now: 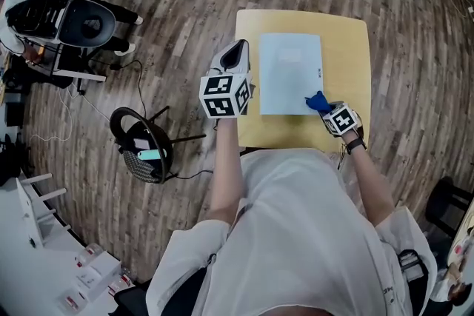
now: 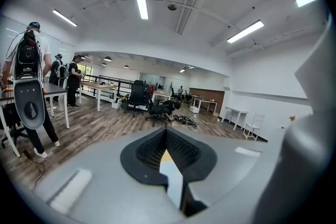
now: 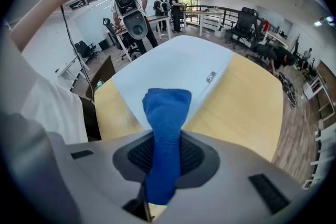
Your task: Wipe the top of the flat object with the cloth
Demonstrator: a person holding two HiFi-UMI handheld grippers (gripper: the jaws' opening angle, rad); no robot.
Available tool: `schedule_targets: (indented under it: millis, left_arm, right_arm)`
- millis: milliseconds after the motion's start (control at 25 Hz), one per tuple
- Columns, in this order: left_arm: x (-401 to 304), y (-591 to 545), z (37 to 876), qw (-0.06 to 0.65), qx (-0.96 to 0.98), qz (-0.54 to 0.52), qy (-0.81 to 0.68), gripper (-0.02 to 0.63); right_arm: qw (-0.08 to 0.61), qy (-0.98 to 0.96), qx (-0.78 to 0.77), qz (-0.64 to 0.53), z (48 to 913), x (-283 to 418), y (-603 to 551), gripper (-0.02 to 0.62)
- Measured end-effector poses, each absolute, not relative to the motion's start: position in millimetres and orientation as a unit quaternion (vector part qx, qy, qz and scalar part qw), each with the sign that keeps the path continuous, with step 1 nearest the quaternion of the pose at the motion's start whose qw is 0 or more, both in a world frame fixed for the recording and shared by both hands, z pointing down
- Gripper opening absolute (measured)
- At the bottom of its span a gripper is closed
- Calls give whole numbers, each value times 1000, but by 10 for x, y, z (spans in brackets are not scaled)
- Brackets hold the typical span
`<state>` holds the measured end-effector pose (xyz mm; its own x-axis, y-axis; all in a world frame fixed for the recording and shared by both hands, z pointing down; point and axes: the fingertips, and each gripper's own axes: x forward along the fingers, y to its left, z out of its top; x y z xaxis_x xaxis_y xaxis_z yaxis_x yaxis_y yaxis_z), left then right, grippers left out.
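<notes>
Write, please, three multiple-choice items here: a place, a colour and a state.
1. At which part of the flat object is the cloth?
A. Its near right corner.
B. Its far left corner.
C. Its middle.
2. What colour is the cloth?
A. Red.
B. Blue.
C. White.
3. How is the right gripper?
A. Open, empty.
B. Shut on the cloth.
C. Open round the cloth.
Key: 1 A, as the head view shows it there; 2 B, blue in both views; 3 B, its jaws pinch the cloth in the right gripper view.
</notes>
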<state>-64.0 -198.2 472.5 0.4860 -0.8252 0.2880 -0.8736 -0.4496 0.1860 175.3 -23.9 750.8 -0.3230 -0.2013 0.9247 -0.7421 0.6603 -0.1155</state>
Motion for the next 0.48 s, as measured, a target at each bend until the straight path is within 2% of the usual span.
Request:
schedule_targets:
  millis: [280,480]
  left_arm:
    - [-662,-1954,4680,153,846,76,-506,11]
    - [-823,-1945,4695,157,835,75,-523,11]
  right_arm:
    - [506,-755,312,277,7455,1729,-231,75]
    - [475,-799,259,262,7266,1130,-269,75]
